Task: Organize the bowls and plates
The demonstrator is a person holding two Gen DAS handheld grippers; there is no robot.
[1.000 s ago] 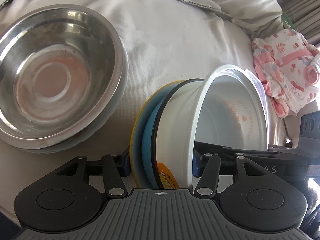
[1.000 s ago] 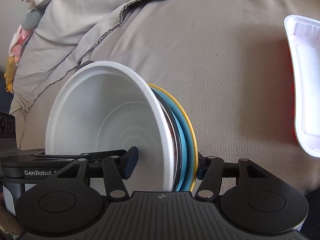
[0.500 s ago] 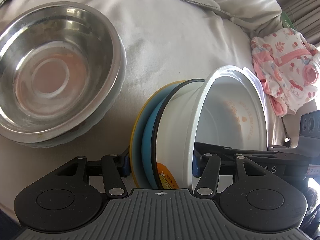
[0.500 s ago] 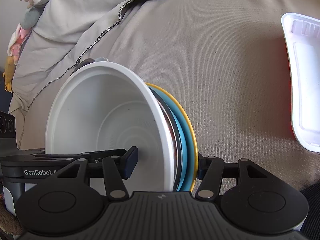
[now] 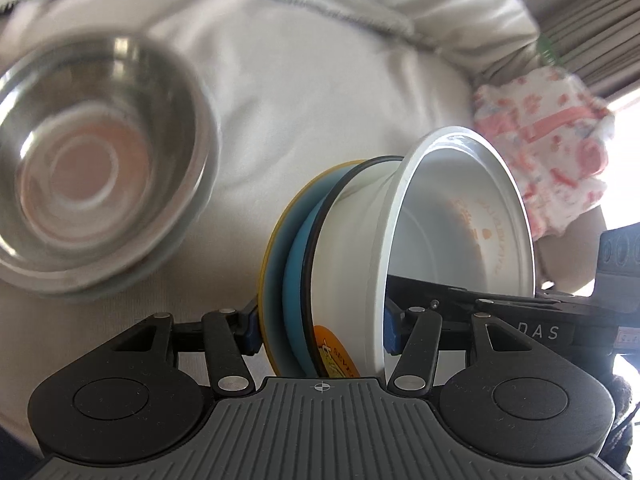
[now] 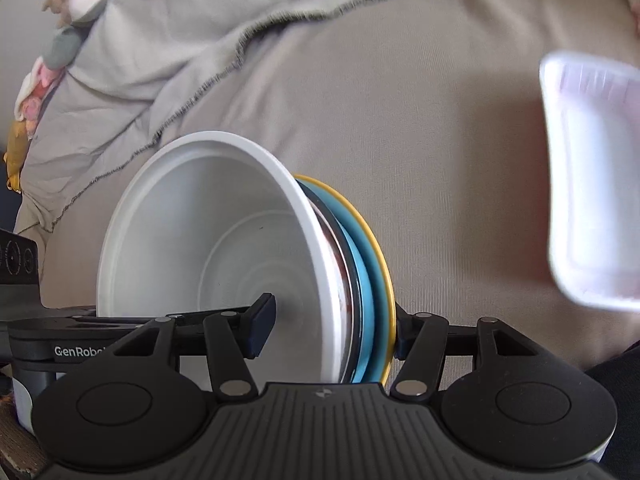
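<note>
A nested stack is held on edge above the bed: a white bowl [image 5: 460,216] inside a black-rimmed white bowl, a blue plate [image 5: 296,276] and a yellow plate [image 5: 269,264]. My left gripper [image 5: 320,330] is shut on the stack from one side. My right gripper [image 6: 334,326] is shut on the same stack [image 6: 224,240] from the opposite side, one finger inside the white bowl, the other behind the yellow plate [image 6: 382,240]. A steel bowl [image 5: 92,164] rests on a pale plate on the bed to the left.
A grey-beige bed sheet [image 6: 420,120] lies under everything, with a rumpled blanket [image 6: 160,52] at the back. A white foam tray [image 6: 592,184] lies at the right. Pink patterned baby clothes [image 5: 548,136] lie at the right of the left wrist view.
Both grippers have lifted and shifted with the stack. The steel bowl has slid left and up in view, and the foam tray has moved inward. The background is blurred by motion.
</note>
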